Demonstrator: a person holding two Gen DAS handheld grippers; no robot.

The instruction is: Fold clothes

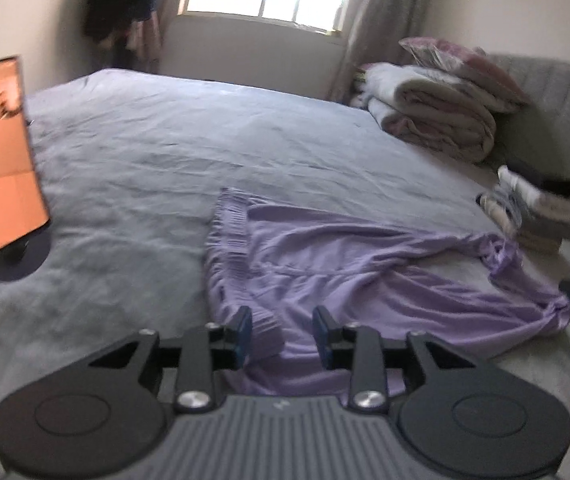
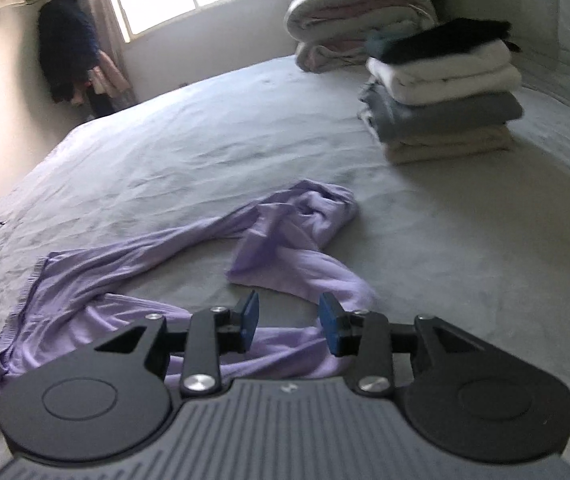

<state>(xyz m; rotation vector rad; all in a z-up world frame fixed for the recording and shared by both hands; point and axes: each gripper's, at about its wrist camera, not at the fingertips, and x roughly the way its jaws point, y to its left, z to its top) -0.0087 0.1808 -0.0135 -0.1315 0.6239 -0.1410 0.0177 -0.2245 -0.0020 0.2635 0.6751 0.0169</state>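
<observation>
Crumpled lilac knit trousers (image 1: 325, 264) lie spread on the grey bedsheet (image 1: 145, 152), elastic waistband toward the orange box, legs trailing toward the stack of folded towels (image 2: 445, 92). Left gripper (image 1: 283, 332): jaws apart, empty, over the waistband end. Right gripper (image 2: 289, 322): jaws apart, empty, over a trouser leg.

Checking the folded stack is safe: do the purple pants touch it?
Apart. The right wrist view shows bare sheet between the pants and the stack.
</observation>
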